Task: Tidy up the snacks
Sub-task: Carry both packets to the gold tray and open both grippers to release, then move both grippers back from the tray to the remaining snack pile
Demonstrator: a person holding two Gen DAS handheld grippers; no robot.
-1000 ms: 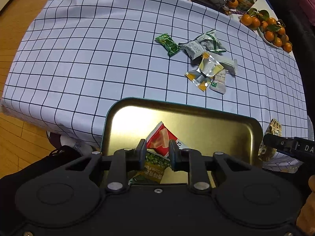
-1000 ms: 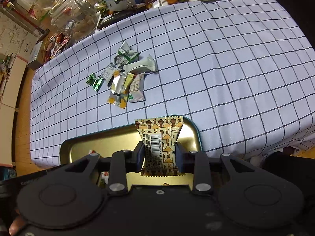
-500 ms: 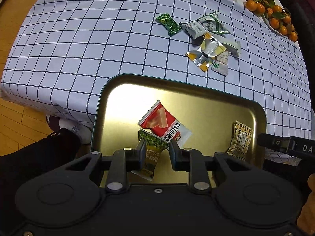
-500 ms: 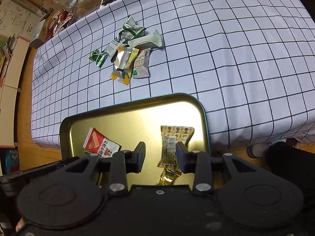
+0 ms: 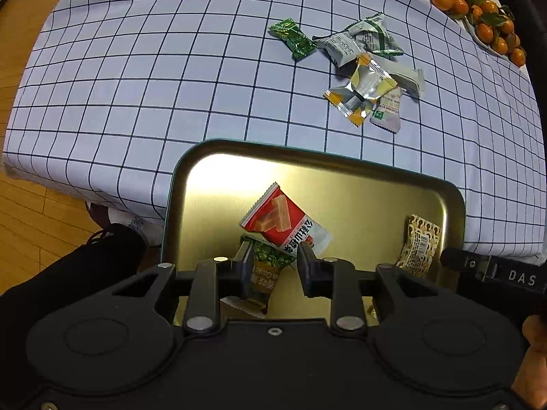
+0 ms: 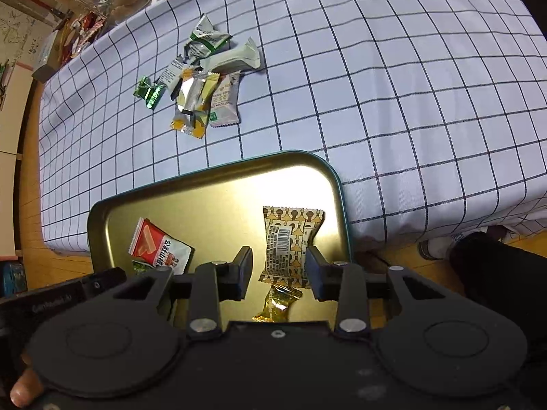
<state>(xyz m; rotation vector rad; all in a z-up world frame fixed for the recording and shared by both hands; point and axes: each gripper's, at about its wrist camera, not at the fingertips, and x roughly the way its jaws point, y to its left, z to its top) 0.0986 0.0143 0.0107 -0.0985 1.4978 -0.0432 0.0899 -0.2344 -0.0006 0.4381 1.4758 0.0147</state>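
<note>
Left wrist view: left gripper (image 5: 272, 266) fingers just opening, green packet (image 5: 265, 271) released into gold tray (image 5: 342, 165). Right gripper (image 6: 278, 268) fingers parted over patterned packet (image 6: 289, 244). Advice: lift both straight up, clear of wrappers.

Left gripper (image 5: 271, 266) jaws, just opening, straddle a green packet (image 5: 265, 273) in the gold tray (image 5: 342, 160)

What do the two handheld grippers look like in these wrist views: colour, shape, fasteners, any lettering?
The left gripper and right gripper look alike: matte black plastic bodies with two round raised discs, angled link arms pinned by silver screw heads, and two short flat black fingers. White letters "DAS" mark the right gripper's side as seen from the left wrist view. No cables show. Black clothing appears below the table edge.
</note>
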